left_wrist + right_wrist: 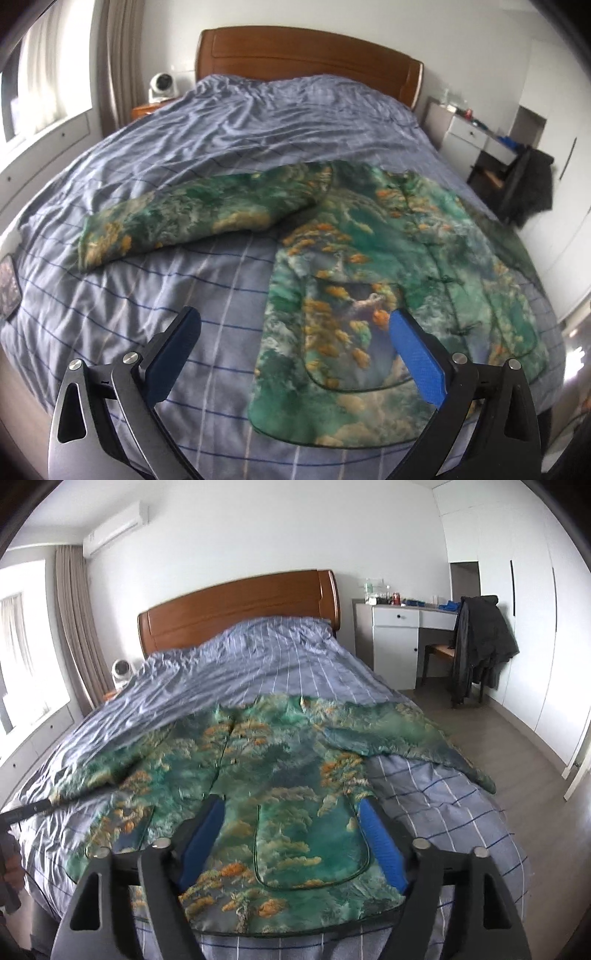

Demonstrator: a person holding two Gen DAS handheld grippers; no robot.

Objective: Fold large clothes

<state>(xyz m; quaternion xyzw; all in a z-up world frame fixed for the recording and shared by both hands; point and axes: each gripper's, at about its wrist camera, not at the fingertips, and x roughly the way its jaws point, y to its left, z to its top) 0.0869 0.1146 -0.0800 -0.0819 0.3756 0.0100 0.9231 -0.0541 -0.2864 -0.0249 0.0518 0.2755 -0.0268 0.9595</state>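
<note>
Lying flat on the bed [147, 155], the jacket [369, 266] sits mostly to the right of the left claw [295, 325], whose jaws stand wide apart over the bedcover with nothing between them; only its right pad overlaps the jacket's lower left front, above the cloth and not pressing it. From the right wrist view, the right claw [293, 816] is spread wide too, straddling the jacket's [280, 775] lower right panel and its pocket; the cloth lies between the jaws but the pads do not pinch it. The jacket is soft and slightly sheened, printed in green, teal and orange, with a dark piped hem and curved pocket edges. One sleeve stretches left, the other reaches the bed's right edge. The cover is wrinkled blue-grey with a thin grid of lines. Behind stand a curtain [74, 627], a wooden headboard [236, 605], a white desk [399, 635] and a dark coat on a chair [480, 635].
</note>
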